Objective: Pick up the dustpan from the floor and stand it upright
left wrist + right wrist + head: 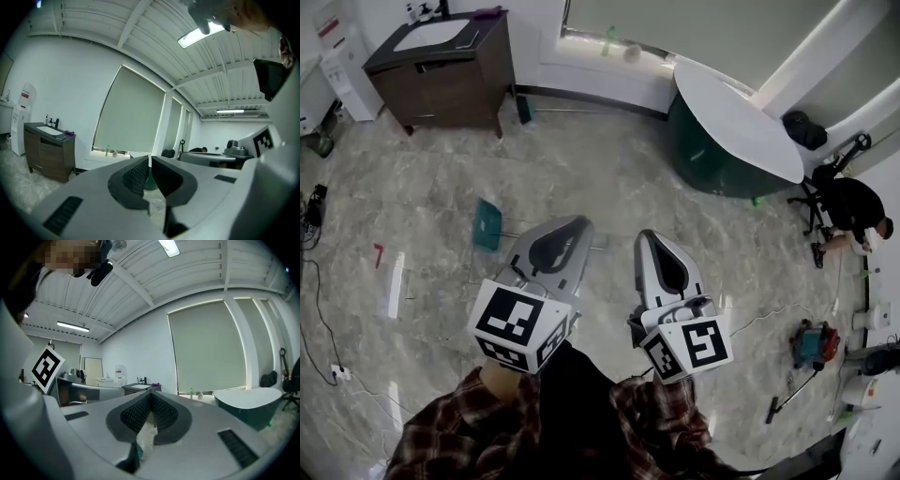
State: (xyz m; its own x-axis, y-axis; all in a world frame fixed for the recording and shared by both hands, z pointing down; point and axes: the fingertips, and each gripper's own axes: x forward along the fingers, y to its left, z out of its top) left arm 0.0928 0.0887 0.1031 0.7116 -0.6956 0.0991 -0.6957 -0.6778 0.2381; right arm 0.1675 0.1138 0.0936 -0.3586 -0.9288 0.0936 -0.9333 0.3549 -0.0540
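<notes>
Step in hand: approach. The dustpan [487,223] has not yet been touched, and both grippers are carried level above the floor.
Next move, as judged: lower one gripper toward the dustpan, part its jaws, and close on the thin handle that runs to the right from the pan. A low, flat thing on a hard floor likely needs a shallow, careful reach.
Room: white walls, a ribbed white ceiling with strip lights, and a large window covered by a roller blind [129,112].
Floor [609,178]: pale grey marble-look tile, glossy, with cables lying along its left edge.
Bathtub [694,150]: dark green with a white rim, at far right.
Vanity cabinet [441,75]: dark wood with a white basin, at far left against the wall.
Person [853,206]: crouched at the right edge, well apart from the work.
Dustpan: teal, lying flat on the tile, ahead and to the left of the left gripper.
Left gripper [579,225]: jaws together, nothing between them.
Right gripper [649,234]: jaws fully together, empty.
</notes>
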